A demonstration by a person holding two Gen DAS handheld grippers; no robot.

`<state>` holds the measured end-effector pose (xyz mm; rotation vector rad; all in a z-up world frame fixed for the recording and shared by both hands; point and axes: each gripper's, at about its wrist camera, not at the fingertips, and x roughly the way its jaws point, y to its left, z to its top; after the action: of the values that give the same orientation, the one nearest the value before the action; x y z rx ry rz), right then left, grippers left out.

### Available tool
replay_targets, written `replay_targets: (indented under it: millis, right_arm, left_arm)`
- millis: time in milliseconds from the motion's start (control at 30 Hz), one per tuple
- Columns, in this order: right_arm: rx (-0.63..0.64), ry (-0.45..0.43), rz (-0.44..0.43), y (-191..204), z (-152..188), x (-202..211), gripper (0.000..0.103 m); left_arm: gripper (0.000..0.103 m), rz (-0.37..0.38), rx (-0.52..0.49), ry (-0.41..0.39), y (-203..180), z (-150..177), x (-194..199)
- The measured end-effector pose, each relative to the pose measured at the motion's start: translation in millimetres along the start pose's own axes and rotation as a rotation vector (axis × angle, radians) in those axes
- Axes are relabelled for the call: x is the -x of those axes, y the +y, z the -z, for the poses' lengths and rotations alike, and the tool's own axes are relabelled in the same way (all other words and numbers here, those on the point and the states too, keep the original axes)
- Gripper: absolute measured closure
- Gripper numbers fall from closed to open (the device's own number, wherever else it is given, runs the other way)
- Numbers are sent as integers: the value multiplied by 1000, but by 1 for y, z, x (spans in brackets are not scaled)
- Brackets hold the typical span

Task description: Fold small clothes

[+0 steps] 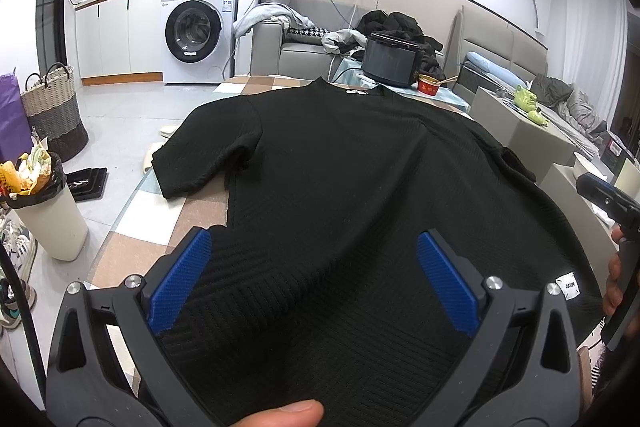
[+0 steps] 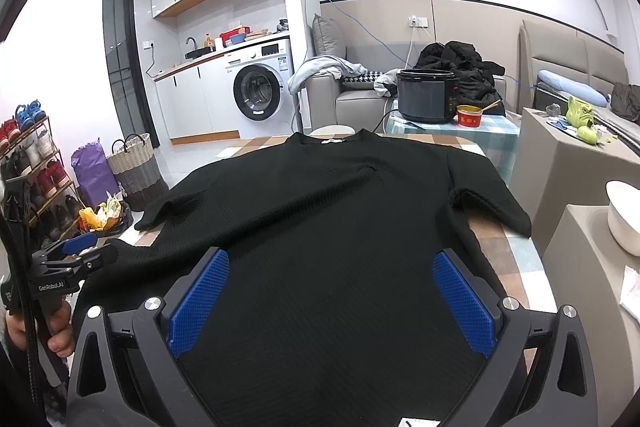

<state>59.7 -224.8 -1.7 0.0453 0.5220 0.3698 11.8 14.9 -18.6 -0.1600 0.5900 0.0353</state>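
Note:
A black ribbed short-sleeved shirt (image 1: 340,167) lies flat, collar away from me, on a table with a checked cloth (image 1: 192,211). Its left sleeve (image 1: 208,151) hangs over the table's left edge, and its right sleeve (image 2: 488,195) rests near the right edge. My left gripper (image 1: 314,239) is open over the near left part of the hem, its blue pads (image 1: 180,279) wide apart with fabric between them. Over the near right part of the shirt (image 2: 328,211), my right gripper (image 2: 331,257) is also open. A thumb (image 1: 288,413) rests on the hem.
Beyond the collar, a dark rice cooker (image 2: 426,95) and a red bowl (image 2: 469,117) stand on a small side table. A full waste bin (image 1: 48,219) and a wicker basket (image 1: 56,111) are on the floor at the left. A white bowl (image 2: 624,219) sits at the right.

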Motion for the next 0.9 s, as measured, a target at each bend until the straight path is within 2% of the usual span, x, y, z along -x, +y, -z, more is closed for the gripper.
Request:
replay_targets:
  millis: [267,433,567,667,767,900]
  right_arm:
    - [4,20,4,-1,2,-6,0]
    - [24,44,2,4,5,-14,0]
    - [30,35,10,2,0,-18,0]
    - [5,71,3,-2,-7,-25,0]
    - [-21,101,49,-10,-15,-32,0]
    - [-134,98,39,-32,-23,-36,0]
  left_arm:
    - [1,3,7,3,3,1,-5]
    - [1,14,50,21,16,-1,-12]
    - [1,-2,58,19,22,-8,-19]
    - [1,10,71,35,27,-18,-27]
    - [1,2,75,39,30,-30,-33]
    - [1,-14,88,31,34,-50,-41]
